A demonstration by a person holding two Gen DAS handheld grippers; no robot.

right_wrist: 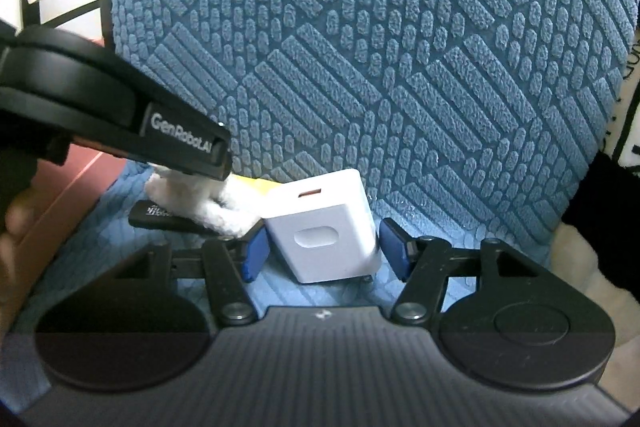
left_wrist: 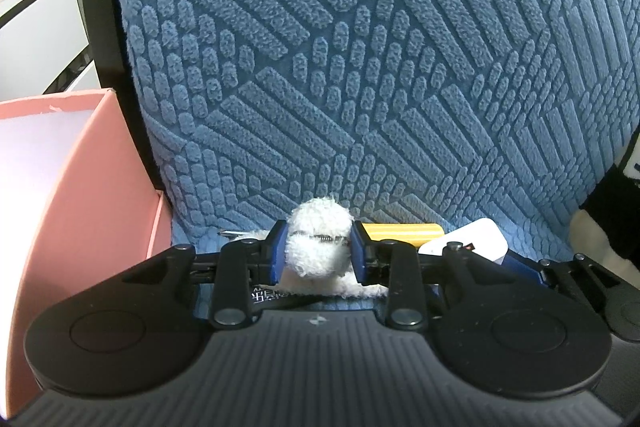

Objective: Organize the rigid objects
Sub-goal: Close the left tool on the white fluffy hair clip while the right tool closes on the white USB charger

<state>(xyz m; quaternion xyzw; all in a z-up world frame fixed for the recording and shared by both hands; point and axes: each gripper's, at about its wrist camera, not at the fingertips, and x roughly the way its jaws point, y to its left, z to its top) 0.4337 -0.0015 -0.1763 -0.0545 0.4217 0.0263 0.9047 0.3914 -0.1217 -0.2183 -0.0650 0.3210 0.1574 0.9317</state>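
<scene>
On blue textured cushion [left_wrist: 360,67], left tongs [left_wrist: 319,249] pinching white fluffy toy [left_wrist: 320,227], right tongs [right_wrist: 324,247] spread around white charger [right_wrist: 324,227].

The yellow ribbed item [left_wrist: 400,231] is largely concealed behind the left tongs [left_wrist: 319,253] and the white charger [right_wrist: 320,231]; its identity cannot be determined. The pink box [left_wrist: 80,187] is cut off at the frame's left edge. A hand [right_wrist: 10,239] at the right view's left margin is blurred. Print on the flat black item [right_wrist: 160,217] is illegible.

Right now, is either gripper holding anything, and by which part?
The left gripper is shut on the white fluffy toy, across its rounded end. The right gripper only straddles the white charger, holding nothing.
</scene>
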